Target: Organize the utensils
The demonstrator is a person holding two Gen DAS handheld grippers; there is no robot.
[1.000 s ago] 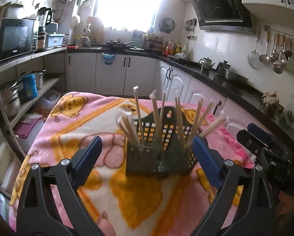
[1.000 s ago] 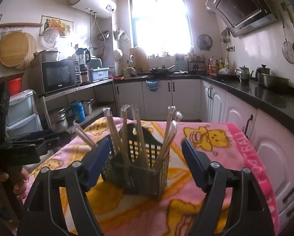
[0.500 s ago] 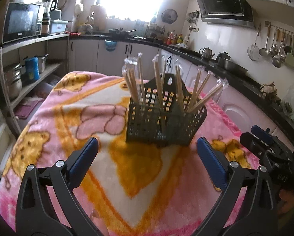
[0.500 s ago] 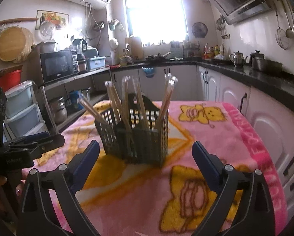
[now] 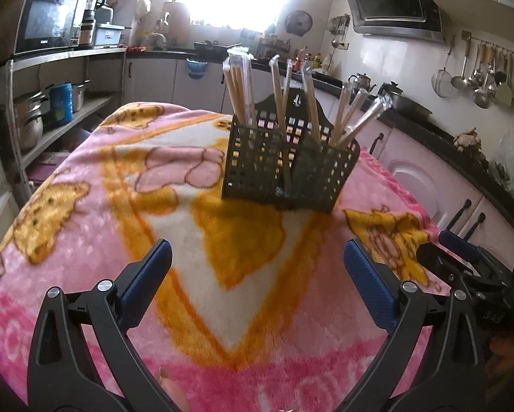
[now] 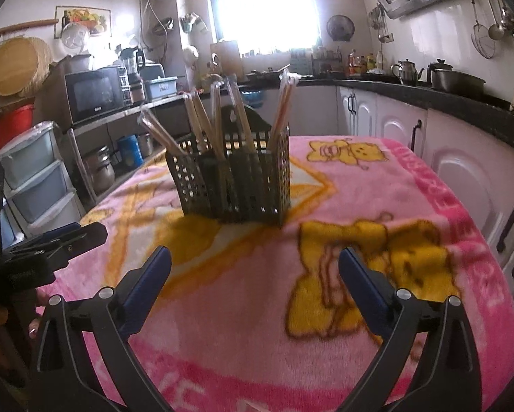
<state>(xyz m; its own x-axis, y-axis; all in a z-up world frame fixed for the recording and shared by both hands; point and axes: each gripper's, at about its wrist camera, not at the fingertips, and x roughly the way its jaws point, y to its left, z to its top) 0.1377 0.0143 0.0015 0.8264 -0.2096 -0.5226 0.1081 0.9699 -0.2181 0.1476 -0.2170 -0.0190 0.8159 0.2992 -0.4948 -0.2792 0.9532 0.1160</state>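
Observation:
A black lattice utensil holder (image 5: 287, 168) stands upright on the pink and orange blanket (image 5: 119, 213), with several wrapped chopstick pairs (image 5: 241, 89) standing in its compartments. It also shows in the right wrist view (image 6: 232, 178), chopsticks (image 6: 284, 103) leaning outward. My left gripper (image 5: 257, 264) is open and empty, well short of the holder. My right gripper (image 6: 255, 267) is open and empty, also short of it. The right gripper shows at the left view's right edge (image 5: 463, 261); the left gripper shows at the right view's left edge (image 6: 50, 243).
The blanket-covered table (image 6: 411, 206) drops off at its edges. White cabinets and a dark counter (image 6: 445, 103) run along the right. Shelves with pots (image 5: 33, 120) and a microwave (image 5: 47, 20) stand left. Plastic drawers (image 6: 33, 178) stand by the table.
Both grippers have drawn back from the holder, which had sat between their fingers. The holder and chopsticks stay in place on the blanket.

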